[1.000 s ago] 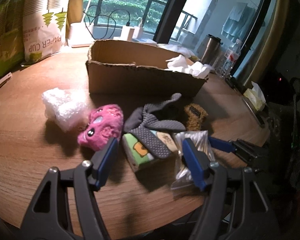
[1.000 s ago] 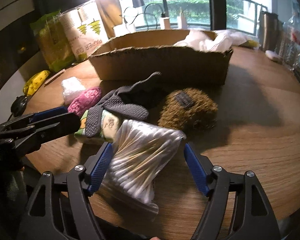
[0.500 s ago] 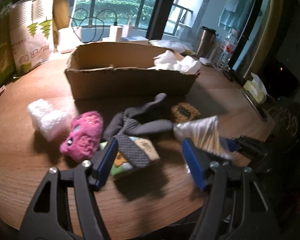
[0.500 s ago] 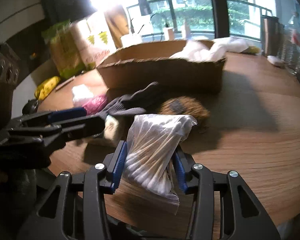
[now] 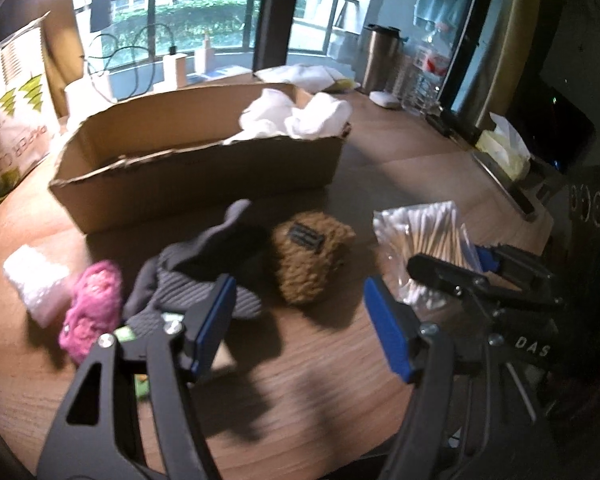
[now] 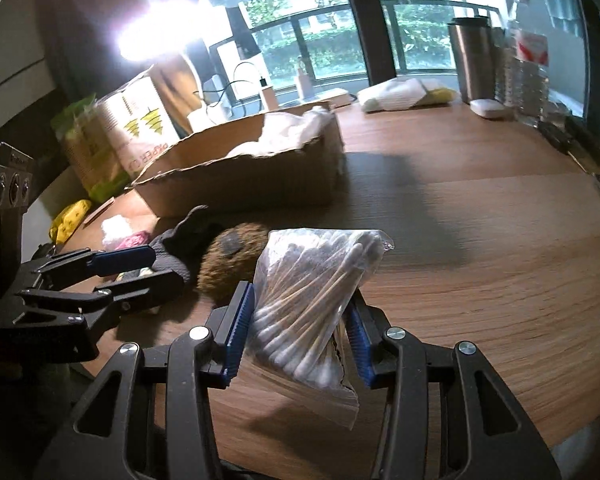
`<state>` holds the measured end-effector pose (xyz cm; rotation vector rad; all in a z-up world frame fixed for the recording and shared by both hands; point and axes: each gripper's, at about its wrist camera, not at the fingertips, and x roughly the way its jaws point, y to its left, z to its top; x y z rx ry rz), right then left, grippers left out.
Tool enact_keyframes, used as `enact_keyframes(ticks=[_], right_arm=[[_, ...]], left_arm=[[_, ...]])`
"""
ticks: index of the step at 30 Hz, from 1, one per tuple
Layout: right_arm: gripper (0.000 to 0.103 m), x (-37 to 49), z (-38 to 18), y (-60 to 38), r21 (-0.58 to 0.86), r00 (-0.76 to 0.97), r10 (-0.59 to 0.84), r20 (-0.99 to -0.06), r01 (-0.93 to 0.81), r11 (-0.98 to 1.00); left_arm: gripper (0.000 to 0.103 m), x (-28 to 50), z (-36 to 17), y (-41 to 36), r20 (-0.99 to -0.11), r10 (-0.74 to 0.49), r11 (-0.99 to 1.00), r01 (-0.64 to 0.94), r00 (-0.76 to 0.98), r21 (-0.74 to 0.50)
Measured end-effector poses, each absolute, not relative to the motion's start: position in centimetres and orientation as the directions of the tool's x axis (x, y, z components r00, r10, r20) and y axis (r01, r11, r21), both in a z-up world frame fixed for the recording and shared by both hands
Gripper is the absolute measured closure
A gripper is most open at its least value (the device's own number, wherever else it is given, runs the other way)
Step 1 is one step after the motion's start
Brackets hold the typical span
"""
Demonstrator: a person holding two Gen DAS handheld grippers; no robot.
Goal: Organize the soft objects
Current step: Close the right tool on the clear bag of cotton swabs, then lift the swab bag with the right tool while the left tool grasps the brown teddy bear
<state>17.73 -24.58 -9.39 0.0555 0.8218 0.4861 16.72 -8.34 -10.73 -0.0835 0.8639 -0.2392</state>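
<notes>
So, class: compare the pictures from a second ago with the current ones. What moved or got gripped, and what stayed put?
The right hand-held gripper closed on the bag of cotton swabs and lifted it off the table. The left hand-held gripper stayed open and swung right, toward the brown plush. The plush, grey glove, pink toy and cardboard box stayed put.

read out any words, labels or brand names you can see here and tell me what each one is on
"PAPER CUP", partly cut off: on the white paper cup pack at the left table edge.
"DAS": on the black body of the right gripper, seen in the left wrist view.
Dark tag on the brown plush: too blurred to read.
Red label on the water bottle: too small to read.
</notes>
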Motion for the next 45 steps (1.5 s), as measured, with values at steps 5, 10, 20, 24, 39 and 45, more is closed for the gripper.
enact_keyframes(ticks=[5,10,20,24,39,45], right_arm=[[0.056,18.5,-9.4,-25.9,0.247,0.584,0.44,-0.682,-0.383,0.89],[0.056,19.4,-9.6,-27.1,0.263,0.585,0.444,-0.679,-0.37,0.891],[0.056,20.5,-10.6,-28.7,0.28,0.578,0.443,-0.685,-0.353,0.893],[0.056,20.5,-10.6,-29.1,0.282,0.582,0.441,-0.684,-0.346,0.895],[0.056,19.4,-9.1,-27.6,0.257,0.596,0.441,-0.671,-0.371,0.892],[0.056,18.9,-8.1,-25.9,0.237,0.595,0.448,-0.667,-0.4,0.885]], left_arm=[[0.035,18.3,-11.3,-9.7,-0.758,-0.224,0.973,0.18,0.613,-0.142],[0.035,19.9,-12.1,-10.8,-0.778,-0.199,0.978,0.172,0.596,-0.118],[0.035,21.7,-13.5,-11.8,-0.801,-0.158,0.985,0.152,0.577,-0.085],[0.037,21.8,-13.7,-12.0,-0.799,-0.167,0.983,0.162,0.577,-0.088],[0.06,19.9,-11.9,-11.5,-0.752,-0.243,0.967,0.213,0.613,-0.139],[0.06,18.9,-10.5,-9.8,-0.722,-0.254,0.966,0.203,0.644,-0.159]])
